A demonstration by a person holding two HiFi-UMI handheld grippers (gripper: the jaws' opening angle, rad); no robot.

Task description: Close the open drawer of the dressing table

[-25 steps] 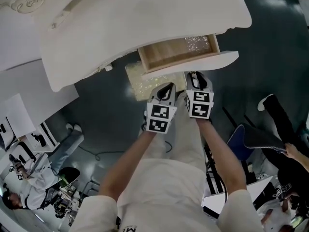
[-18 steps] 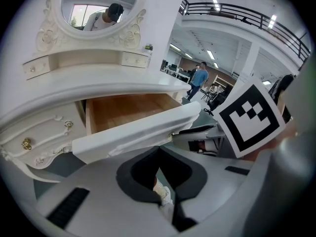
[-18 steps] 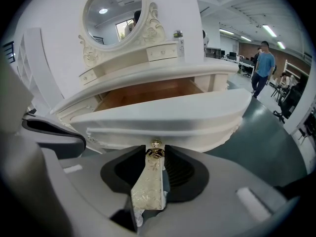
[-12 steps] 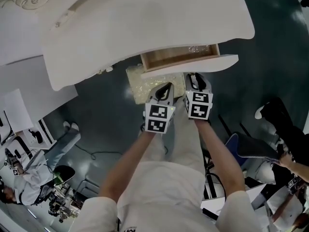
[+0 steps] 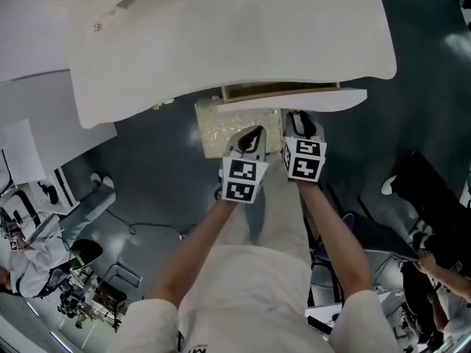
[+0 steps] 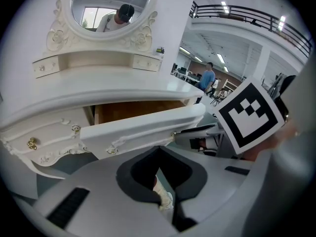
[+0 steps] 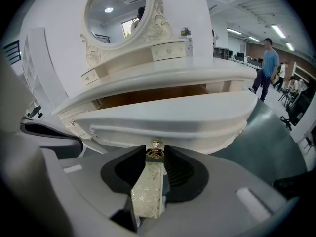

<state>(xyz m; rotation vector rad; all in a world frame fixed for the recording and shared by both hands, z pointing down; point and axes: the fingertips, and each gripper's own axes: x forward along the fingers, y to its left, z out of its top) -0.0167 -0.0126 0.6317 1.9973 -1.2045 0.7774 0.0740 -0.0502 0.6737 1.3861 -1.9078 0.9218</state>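
Note:
The white dressing table [image 5: 221, 43] has its drawer [image 5: 294, 96] open by a narrow slit of wood. In the right gripper view the curved drawer front [image 7: 168, 115] fills the middle, and my right gripper [image 7: 156, 152] is shut on its small gold knob [image 7: 156, 144]. From the head view the right gripper [image 5: 298, 120] touches the drawer front. My left gripper [image 5: 250, 140] hangs just left of it, below the drawer front [image 6: 148, 127], shut with nothing in it.
A stool with a glittery gold cushion [image 5: 221, 127] stands under the table, right in front of the grippers. An oval mirror [image 7: 118, 14] tops the table. People and desks are at the left [image 5: 29, 263] and right [image 5: 434, 271] on the dark floor.
The drawer has slid most of the way into the table. Both grippers moved forward with it, the right one staying on the knob.

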